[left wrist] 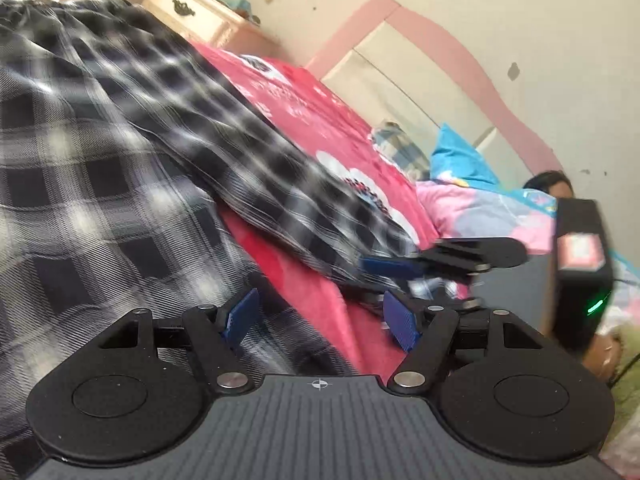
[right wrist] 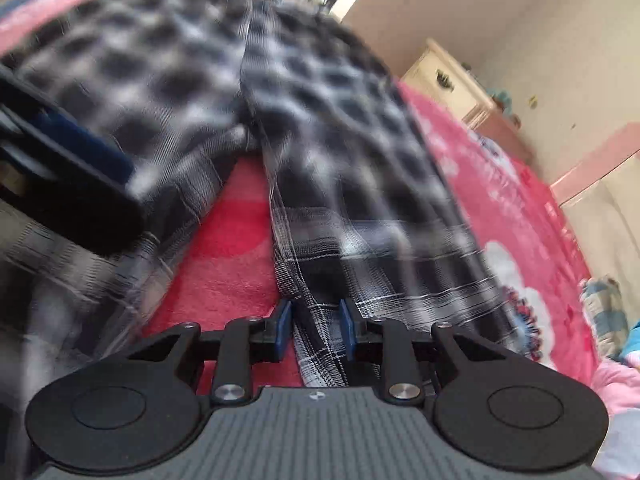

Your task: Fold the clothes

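Black-and-white plaid trousers [left wrist: 92, 152] lie spread on a red blanket [left wrist: 320, 120], their two legs running toward me. In the left wrist view my left gripper [left wrist: 320, 320] is open, its blue pads [left wrist: 400, 322] wide apart over the hem of the near leg and the red blanket. My right gripper [right wrist: 315, 328] has its blue pads [right wrist: 283, 326] either side of the hem of the other plaid leg [right wrist: 360, 200], with cloth between them and a gap left. The right gripper also shows in the left wrist view [left wrist: 400, 266] at that leg's end. The left gripper shows blurred in the right wrist view [right wrist: 64, 176].
The bed has a pink headboard [left wrist: 460, 52] and pink and blue pillows [left wrist: 480, 196]. A cream bedside cabinet [left wrist: 196, 12] stands by the wall. A person's dark-haired head [left wrist: 552, 184] shows beyond the pillows. A small checked cloth [left wrist: 400, 144] lies near the headboard.
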Demonstrator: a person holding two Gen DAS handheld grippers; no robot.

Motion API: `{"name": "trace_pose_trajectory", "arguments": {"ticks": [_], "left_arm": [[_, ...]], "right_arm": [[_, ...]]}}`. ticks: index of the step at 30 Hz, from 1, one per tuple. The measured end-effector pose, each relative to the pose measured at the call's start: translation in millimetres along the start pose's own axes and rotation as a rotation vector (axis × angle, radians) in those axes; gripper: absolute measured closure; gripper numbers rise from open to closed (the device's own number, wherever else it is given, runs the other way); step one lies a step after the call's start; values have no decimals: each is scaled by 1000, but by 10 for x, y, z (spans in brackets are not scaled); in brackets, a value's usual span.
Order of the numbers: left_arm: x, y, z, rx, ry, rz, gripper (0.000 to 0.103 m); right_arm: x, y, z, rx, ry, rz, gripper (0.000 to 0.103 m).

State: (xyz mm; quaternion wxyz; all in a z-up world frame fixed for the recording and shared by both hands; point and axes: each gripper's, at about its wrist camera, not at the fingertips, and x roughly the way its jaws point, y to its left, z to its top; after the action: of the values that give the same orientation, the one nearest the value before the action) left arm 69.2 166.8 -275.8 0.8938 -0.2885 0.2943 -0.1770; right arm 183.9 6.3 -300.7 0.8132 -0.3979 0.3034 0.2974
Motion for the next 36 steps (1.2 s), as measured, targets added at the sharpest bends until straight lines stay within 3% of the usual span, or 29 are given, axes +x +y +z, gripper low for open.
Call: {"name": "trace_pose_trajectory", "arguments": {"ticks": [2,4,9,13,16,20,21,24,27,30,36], "left_arm": [[-30,25,16,4,-10,13,34],[-45,53,32,-12,-22,19,34],[-104,109,75,-40,-47,13,34],[-134,172,110,-67,-69,11,34],[-136,183,109,-77,-63,17,34],[-122,153,104,-56,-62,23,34],[-111,142,99,-49,-59,26,34],[-85,101,74,-17,-53,39,34],[-57,50,41,18,-46,44,34],[-35,-15,0,55,-38,50,34],[-17,-137,-61,116,-31,66,34]], "right_arm": [[-3,-31,62,45,25,5,100],[-105,-116,150,137,45,30,100],[-389,-215,264,335,10,198,100],[-282,-80,202,329,64,218,99],[-343,-118,159,389,83,234,91],[-794,-306,-78,595,51,251,60],[-946,-336,-187,645,51,246,58],[-1373,-347,-591,795,93,193,51],[-1726,-298,-967,863,175,49,51],[-1892,-201,-1241,829,273,-108,51],[-1853,66,-1475,577,396,-346,51]]}}
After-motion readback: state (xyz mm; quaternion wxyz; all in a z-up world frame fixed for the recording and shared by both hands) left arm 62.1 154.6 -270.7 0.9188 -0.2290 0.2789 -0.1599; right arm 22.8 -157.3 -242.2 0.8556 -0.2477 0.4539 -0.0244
